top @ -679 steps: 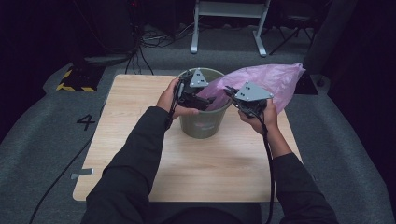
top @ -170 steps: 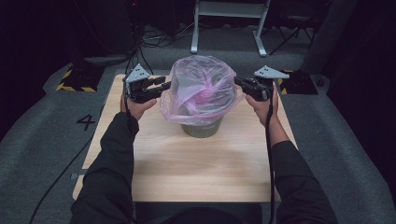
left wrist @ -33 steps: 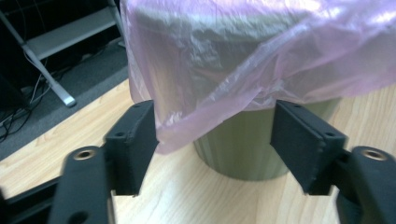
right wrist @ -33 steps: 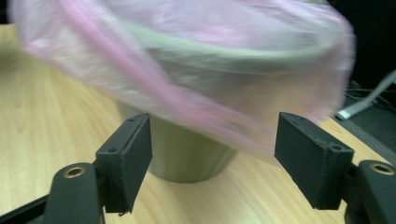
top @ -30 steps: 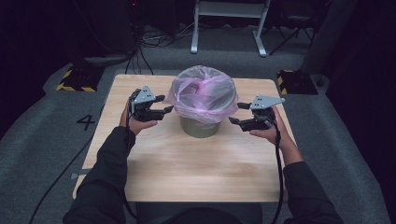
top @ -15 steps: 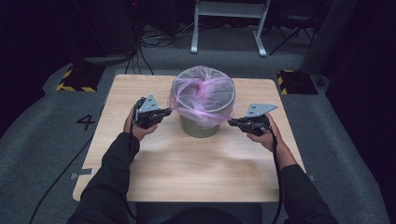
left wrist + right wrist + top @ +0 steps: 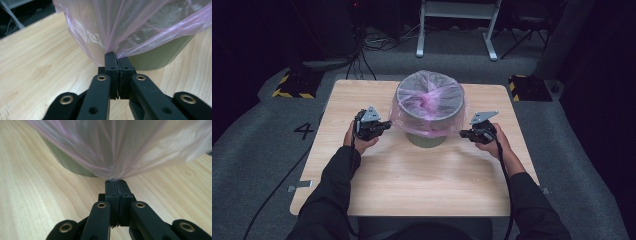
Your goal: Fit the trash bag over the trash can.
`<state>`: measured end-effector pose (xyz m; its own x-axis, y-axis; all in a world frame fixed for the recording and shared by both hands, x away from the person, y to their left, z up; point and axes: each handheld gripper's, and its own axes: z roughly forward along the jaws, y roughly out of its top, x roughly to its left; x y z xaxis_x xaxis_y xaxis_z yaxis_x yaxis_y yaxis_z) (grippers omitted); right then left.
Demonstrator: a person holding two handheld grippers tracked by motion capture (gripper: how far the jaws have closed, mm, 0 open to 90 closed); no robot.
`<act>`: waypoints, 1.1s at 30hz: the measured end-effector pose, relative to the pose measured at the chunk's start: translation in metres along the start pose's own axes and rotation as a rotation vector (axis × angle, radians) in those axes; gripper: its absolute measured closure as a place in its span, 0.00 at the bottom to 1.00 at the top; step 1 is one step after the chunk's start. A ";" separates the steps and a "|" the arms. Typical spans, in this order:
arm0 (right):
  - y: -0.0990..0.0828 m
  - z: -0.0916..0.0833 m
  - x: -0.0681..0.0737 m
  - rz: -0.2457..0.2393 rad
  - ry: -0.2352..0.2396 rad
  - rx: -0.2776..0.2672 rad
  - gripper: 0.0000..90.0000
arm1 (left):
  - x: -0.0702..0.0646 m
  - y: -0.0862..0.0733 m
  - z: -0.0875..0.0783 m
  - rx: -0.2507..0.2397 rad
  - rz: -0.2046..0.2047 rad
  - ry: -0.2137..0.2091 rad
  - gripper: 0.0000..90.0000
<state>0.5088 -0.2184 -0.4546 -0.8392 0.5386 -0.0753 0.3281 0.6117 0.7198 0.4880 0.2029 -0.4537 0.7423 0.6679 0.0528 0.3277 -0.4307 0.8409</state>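
The fingers [image 7: 111, 72] of the left gripper [image 7: 387, 125] are pressed together on a fold of the pink plastic bag [image 7: 412, 117]. In the left gripper view the film runs up from the tips in tight creases, so the bag is pinched there. The fingers [image 7: 111, 192] of the right gripper [image 7: 463, 133] are also pressed together, and in the right gripper view a gathered bit of the same bag [image 7: 117, 152] goes into their tips. Both pairs of jaws have just closed on the film.

In the high view the bag is drawn over the mouth of a grey-green bin [image 7: 426, 140], which stands on the wooden table [image 7: 412, 180], at the middle between left and right and a little toward the far edge. The film is stretched over the rim and hangs down as a skirt around the upper wall of the bin; the lower part of the wall is bare. Inside the opening the film sinks into the bin in pink folds.

The left gripper is just beside the bin on its left, low over the table, and holds the lower edge of the skirt. The right gripper is just beside the bin on its right, at about the same height, and holds the other side of the edge. Each gripper points inward at the bin.

On the floor to the left of the table a painted number 4 [image 7: 304, 131] is visible.
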 end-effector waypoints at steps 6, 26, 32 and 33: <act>-0.007 -0.004 -0.003 0.037 0.001 -0.023 0.92 | -0.011 0.005 -0.010 0.006 -0.015 0.035 0.48; -0.017 -0.072 -0.010 0.193 -0.028 -0.237 0.29 | -0.048 -0.042 -0.040 0.123 -0.109 0.026 0.20; 0.006 -0.084 0.000 0.146 -0.034 -0.283 0.25 | -0.053 -0.052 -0.039 0.159 -0.090 0.006 0.19; 0.009 -0.085 0.002 0.135 -0.035 -0.286 0.25 | -0.054 -0.056 -0.038 0.182 -0.075 0.004 0.19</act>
<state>0.4730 -0.2612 -0.3892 -0.7793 0.6265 0.0137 0.2957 0.3483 0.8895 0.4071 0.2137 -0.4827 0.7092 0.7050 -0.0040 0.4827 -0.4814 0.7316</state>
